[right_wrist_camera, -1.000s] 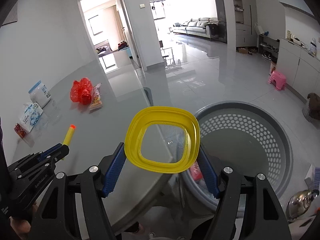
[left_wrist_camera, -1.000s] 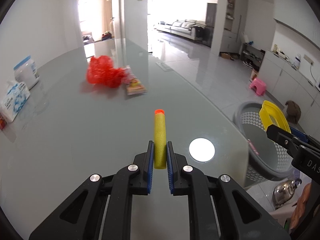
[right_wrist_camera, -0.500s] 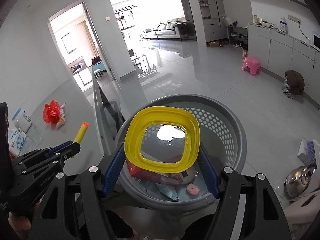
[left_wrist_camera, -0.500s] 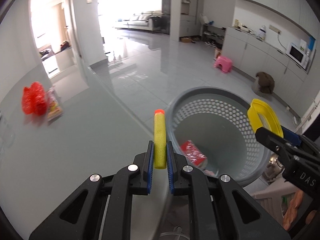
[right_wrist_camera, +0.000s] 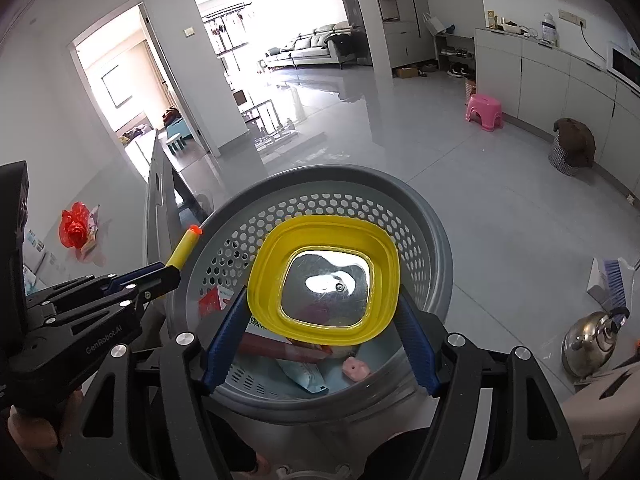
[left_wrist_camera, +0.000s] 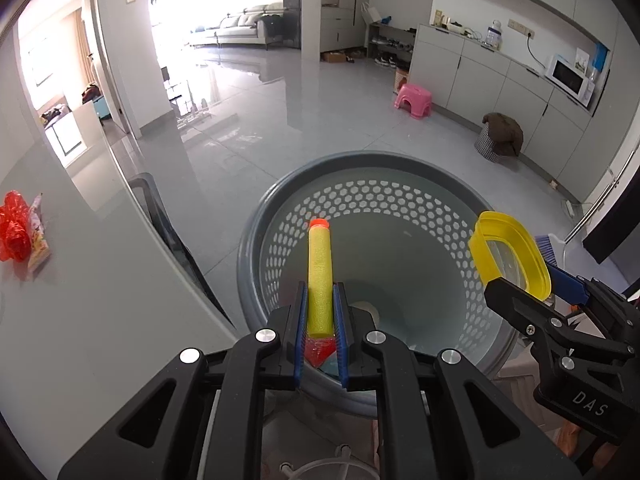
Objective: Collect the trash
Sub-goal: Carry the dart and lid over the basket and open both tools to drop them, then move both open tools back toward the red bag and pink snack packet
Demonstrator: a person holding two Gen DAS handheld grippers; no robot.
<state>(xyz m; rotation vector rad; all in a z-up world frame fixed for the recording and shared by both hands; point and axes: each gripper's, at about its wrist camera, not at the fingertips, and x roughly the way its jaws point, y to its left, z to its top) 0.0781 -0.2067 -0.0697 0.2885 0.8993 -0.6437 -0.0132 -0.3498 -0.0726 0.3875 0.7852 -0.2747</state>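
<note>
Writing first: "DAS" shows on the right gripper [left_wrist_camera: 516, 276] body in the left view, and "GenRobot.AI" runs along the left gripper [left_wrist_camera: 320, 312] in the right view. The left one is clamped tight on a yellow foam dart [left_wrist_camera: 320, 280] with an orange tip, poised above the grey perforated basket [left_wrist_camera: 360, 216]. The right one grips a yellow-rimmed lid [right_wrist_camera: 324, 276] across its sides, jaws fairly wide, also above the basket. Down inside lie wrappers [right_wrist_camera: 304, 372] and a small pink piece [right_wrist_camera: 355, 368]. On the table [left_wrist_camera: 100, 280], well apart, sit a red bag [left_wrist_camera: 14, 230] and a snack packet [left_wrist_camera: 38, 240]. Farther off on the floor: a pink stool [left_wrist_camera: 414, 100] and a steel kettle [right_wrist_camera: 592, 340].
</note>
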